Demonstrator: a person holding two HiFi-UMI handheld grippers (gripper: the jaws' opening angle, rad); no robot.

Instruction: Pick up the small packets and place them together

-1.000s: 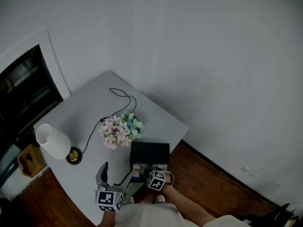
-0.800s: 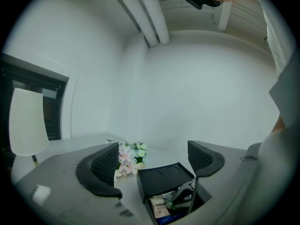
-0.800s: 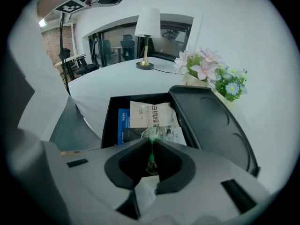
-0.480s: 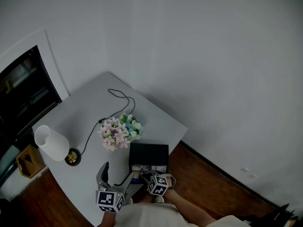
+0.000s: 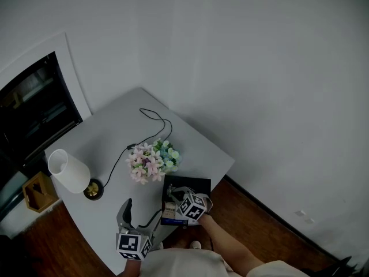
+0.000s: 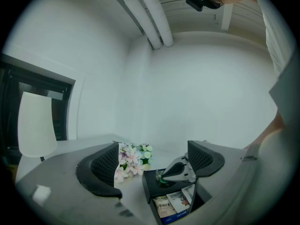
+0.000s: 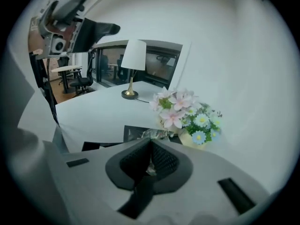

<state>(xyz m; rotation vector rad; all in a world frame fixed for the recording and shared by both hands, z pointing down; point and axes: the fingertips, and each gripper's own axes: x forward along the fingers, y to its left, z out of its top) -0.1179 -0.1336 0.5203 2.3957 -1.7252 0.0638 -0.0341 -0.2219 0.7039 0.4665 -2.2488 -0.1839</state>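
Note:
A black open box [image 5: 199, 183] sits at the table's near corner, with small printed packets [image 5: 169, 213] lying in its front part; the packets [image 6: 171, 203] also show in the left gripper view. My right gripper [image 5: 172, 194] hangs over the box, shut on a small crinkly packet [image 7: 153, 134] that sticks out past its closed jaws [image 7: 151, 146]. From the left gripper view, that packet [image 6: 161, 177] shows greenish at the right gripper's tip. My left gripper [image 6: 153, 165] stands open with nothing between its jaws, low at the table's front edge [image 5: 134, 223].
A bunch of pink, white and blue flowers [image 5: 153, 160] stands just behind the box. A white-shaded lamp [image 5: 69, 171] on a brass foot is at the left, its black cord [image 5: 151, 120] running across the grey table [image 5: 109, 131]. Walls close in behind.
My right gripper has moved a little farther over the black box. The view has shifted slightly. The left gripper stays where it was.

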